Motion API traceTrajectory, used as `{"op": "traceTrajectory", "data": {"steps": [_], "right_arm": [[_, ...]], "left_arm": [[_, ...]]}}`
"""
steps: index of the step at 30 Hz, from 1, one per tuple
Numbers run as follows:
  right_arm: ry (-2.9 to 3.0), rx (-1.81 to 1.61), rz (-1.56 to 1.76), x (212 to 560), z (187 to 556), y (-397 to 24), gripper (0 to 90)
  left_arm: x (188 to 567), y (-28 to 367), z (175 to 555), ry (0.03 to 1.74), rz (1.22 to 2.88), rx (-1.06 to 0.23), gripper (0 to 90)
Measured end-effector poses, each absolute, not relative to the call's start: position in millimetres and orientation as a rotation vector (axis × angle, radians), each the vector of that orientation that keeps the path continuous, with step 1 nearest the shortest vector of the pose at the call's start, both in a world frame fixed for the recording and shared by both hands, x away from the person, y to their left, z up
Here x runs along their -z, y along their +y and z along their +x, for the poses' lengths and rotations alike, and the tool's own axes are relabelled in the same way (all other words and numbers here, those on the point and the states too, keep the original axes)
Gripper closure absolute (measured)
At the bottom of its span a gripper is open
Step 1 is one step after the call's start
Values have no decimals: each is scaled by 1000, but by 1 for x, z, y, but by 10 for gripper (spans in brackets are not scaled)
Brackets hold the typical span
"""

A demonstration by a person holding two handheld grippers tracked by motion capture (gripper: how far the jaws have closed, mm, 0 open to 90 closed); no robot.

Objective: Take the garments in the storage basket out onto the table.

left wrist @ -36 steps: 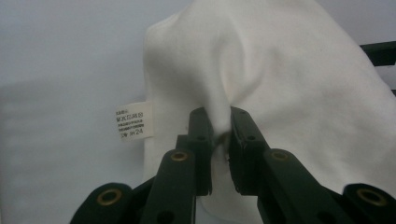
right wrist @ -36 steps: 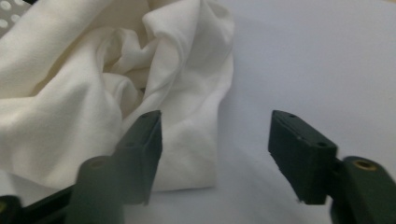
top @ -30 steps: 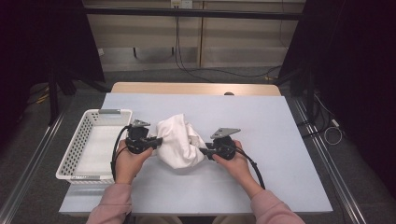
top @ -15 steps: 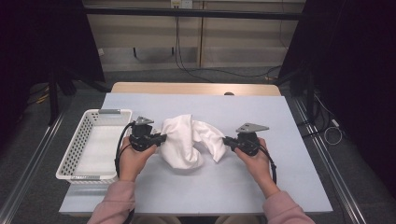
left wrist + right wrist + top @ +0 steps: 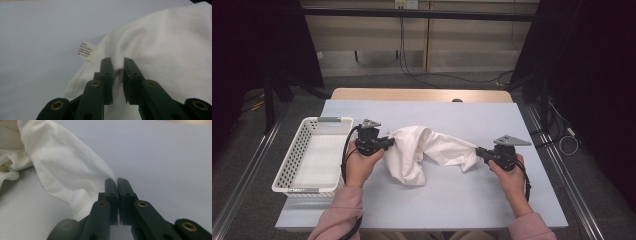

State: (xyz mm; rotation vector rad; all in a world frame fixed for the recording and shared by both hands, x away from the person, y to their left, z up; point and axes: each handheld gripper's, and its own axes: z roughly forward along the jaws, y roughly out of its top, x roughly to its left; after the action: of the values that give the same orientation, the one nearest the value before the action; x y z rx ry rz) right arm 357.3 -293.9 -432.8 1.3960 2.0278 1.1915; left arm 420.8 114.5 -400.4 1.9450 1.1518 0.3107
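A white cloth garment (image 5: 422, 150) lies bunched on the pale blue table (image 5: 452, 200), stretched between both grippers. My left gripper (image 5: 388, 142) is shut on a fold at its left end; in the left gripper view the jaws pinch cloth (image 5: 155, 50) beside a small printed label (image 5: 86, 50). My right gripper (image 5: 478, 151) is shut on the cloth's right edge, held out to the right. In the right gripper view the jaws meet on a thin edge of the cloth (image 5: 70, 170), which trails away to the left.
A white perforated basket (image 5: 297, 150) stands at the table's left edge, beside my left hand. A wooden strip (image 5: 422, 94) runs along the table's far edge. Dark curtains and cables lie beyond it.
My right gripper has moved to the right with the cloth's edge in it, pulling the bunched cloth out into a longer band. The left gripper has stayed in place.
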Motion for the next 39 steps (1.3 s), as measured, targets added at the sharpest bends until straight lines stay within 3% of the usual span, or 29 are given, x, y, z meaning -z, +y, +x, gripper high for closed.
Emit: {"op": "traceTrajectory", "data": {"steps": [12,20,24,27,28,29,37,39], "right_arm": [[1963,-1222,1391,428,357,-298,875],[2001,-1232,1385,431,354,-292,845],[1994,-1238,1387,432,355,-288,637],[1992,-1239,1367,429,355,-282,567],[1990,-1242,1367,428,356,-279,514],[1989,-1239,1364,426,356,-275,459],[2025,-1244,1303,418,361,-246,366],[2027,-1264,1294,415,363,-239,338]], "left_arm": [[383,115,423,1108,1859,-395,806],[384,108,419,1084,1855,-367,807],[383,101,416,1056,1854,-336,807],[381,98,415,993,1925,-337,807],[383,92,413,1018,1865,-317,807],[383,92,414,985,1914,-319,807],[387,77,408,974,1892,-270,806],[388,76,408,940,1949,-267,806]]}}
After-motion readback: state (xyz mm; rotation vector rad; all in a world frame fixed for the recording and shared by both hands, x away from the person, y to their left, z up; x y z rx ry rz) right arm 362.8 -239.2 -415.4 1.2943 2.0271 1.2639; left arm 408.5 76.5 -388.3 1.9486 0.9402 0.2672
